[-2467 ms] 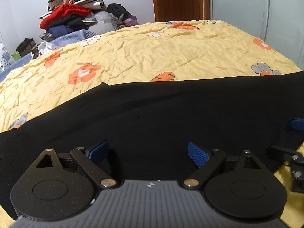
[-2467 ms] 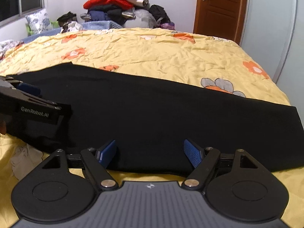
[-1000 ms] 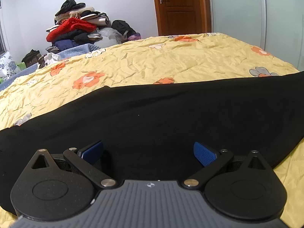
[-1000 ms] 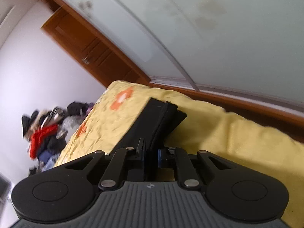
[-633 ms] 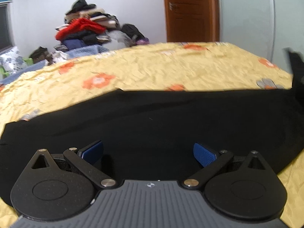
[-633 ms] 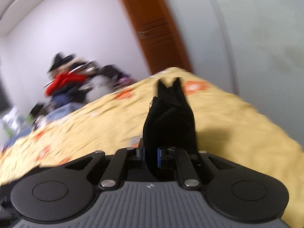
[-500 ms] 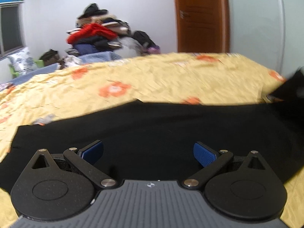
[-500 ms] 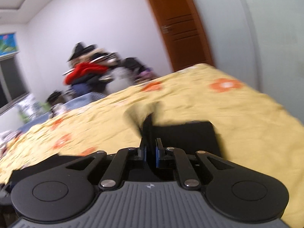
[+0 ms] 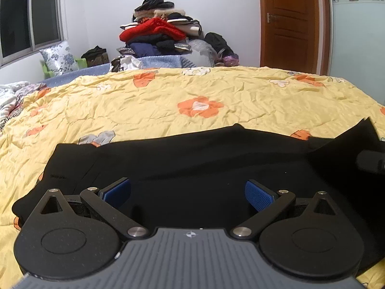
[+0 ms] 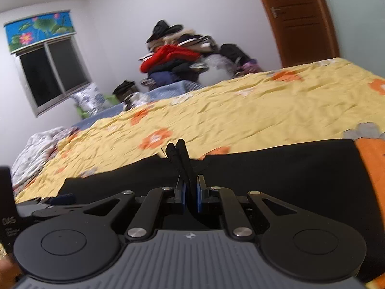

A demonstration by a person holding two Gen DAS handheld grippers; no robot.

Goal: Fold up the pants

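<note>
The black pants (image 9: 192,159) lie stretched across the near part of a bed, on a yellow bedspread (image 9: 156,101) printed with orange flowers. In the left wrist view one end of the cloth rises off the bed at the right edge, where a dark part of the other tool shows.

The right gripper (image 10: 190,192) has its blue pads pressed together on a bunched fold of the pants, which pokes up between them as two narrow black ridges. It points forward and a little downward over the cloth, with the view tilted.

The left gripper (image 9: 187,192) hovers low over the middle of the pants, angled downward, its blue fingers (image 9: 258,195) spread wide with only flat cloth below them and nothing pinched.

At the left edge of the right wrist view the side of the left tool carries pale lettering, too blurred to read.

Beyond the bed stand a pile of clothes (image 9: 163,33), a dark window (image 9: 28,21), a flowered pillow (image 9: 59,57) and a brown wooden door (image 9: 291,21).
</note>
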